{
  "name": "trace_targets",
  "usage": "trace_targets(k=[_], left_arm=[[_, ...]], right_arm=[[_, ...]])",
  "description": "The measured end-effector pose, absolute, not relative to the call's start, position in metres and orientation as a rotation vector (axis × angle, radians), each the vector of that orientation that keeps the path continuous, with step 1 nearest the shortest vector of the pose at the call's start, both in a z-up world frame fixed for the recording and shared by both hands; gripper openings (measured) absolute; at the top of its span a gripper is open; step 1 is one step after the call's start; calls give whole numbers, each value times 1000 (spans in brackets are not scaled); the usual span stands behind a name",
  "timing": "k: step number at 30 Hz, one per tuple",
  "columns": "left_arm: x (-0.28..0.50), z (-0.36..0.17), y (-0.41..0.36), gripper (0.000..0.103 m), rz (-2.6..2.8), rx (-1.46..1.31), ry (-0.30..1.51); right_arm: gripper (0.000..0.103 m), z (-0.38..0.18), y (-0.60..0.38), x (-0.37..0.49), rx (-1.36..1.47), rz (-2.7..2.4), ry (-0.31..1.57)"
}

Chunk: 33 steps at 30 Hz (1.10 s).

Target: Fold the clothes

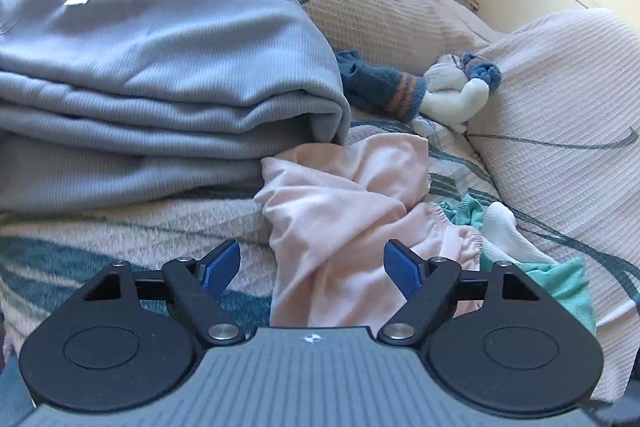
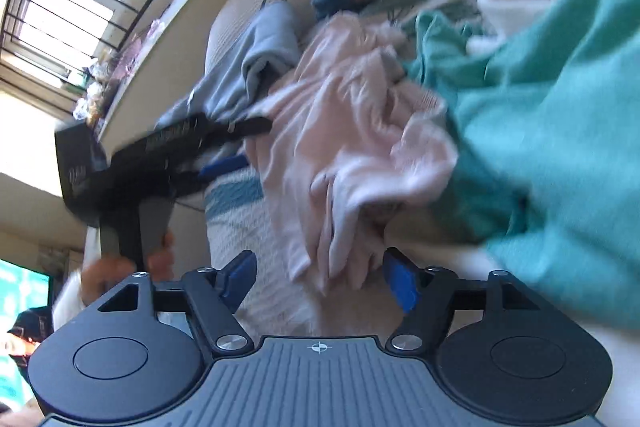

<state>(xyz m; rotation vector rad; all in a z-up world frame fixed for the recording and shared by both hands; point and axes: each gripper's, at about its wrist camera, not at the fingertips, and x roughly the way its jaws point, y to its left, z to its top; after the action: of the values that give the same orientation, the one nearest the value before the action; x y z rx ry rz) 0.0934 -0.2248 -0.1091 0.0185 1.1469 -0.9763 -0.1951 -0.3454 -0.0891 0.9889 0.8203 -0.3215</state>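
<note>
Progress check: you've got 1 item that looks done, the folded grey-blue ribbed knit garment (image 1: 160, 75), stacked in layers on the cream waffle-weave bedspread with teal stripes (image 1: 100, 227), up against the pillow.

Left to do, as far as I can judge:
- crumpled pale pink cotton garment with an elastic frilled edge (image 1: 340, 211), lying just beside the grey-blue stack, touching its lower right corner
- rumpled teal-green knit garment (image 2: 540, 115), lying against the pink one on its right
- white sock (image 1: 504, 231) resting on the teal-green piece
- dark blue fuzzy sock with orange stripes (image 1: 384, 87) and a white and blue balled pair (image 1: 464, 87), further back between the pillows (may not count as folding work)

So roughly 1 of 3 big pieces is folded.

Tools: your left gripper (image 1: 312, 263) has its blue pads spread wide, with the pink fabric under the gap but not pinched. Your right gripper (image 2: 320, 275) is also spread, pink cloth in front of it, nothing clamped (that view is motion-blurred).

Containers: none visible, no basket or drawer in either view; everything sits loose on the bed.
</note>
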Motion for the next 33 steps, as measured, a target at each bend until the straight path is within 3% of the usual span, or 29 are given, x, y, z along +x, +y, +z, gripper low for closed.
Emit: trace_targets(k=[6, 9, 10, 11, 14, 16, 18, 27, 33], left_arm=[[98, -121, -239, 78, -981, 32, 1168], [98, -123, -248, 71, -988, 45, 1157], [97, -123, -253, 66, -991, 61, 1151], [96, -124, -257, 54, -998, 72, 1148], [92, -129, -268, 18, -1009, 115, 1161], [90, -130, -269, 14, -1001, 123, 1164], [88, -123, -262, 11, -1012, 94, 1151], [60, -34, -185, 10, -995, 34, 915], [41, 17, -128, 10, -818, 13, 694]], right_arm=[[71, -122, -348, -179, 1100, -402, 790], [71, -133, -349, -165, 1094, -421, 766], [70, -136, -349, -161, 1089, -427, 763], [69, -139, -350, -160, 1085, -437, 760], [43, -147, -355, -165, 1085, -463, 736], [17, -152, -359, -170, 1101, -455, 732], [12, -147, -358, -173, 1082, -438, 729], [11, -59, -346, -178, 805, -315, 634], [11, -2, -341, -137, 594, -149, 560]])
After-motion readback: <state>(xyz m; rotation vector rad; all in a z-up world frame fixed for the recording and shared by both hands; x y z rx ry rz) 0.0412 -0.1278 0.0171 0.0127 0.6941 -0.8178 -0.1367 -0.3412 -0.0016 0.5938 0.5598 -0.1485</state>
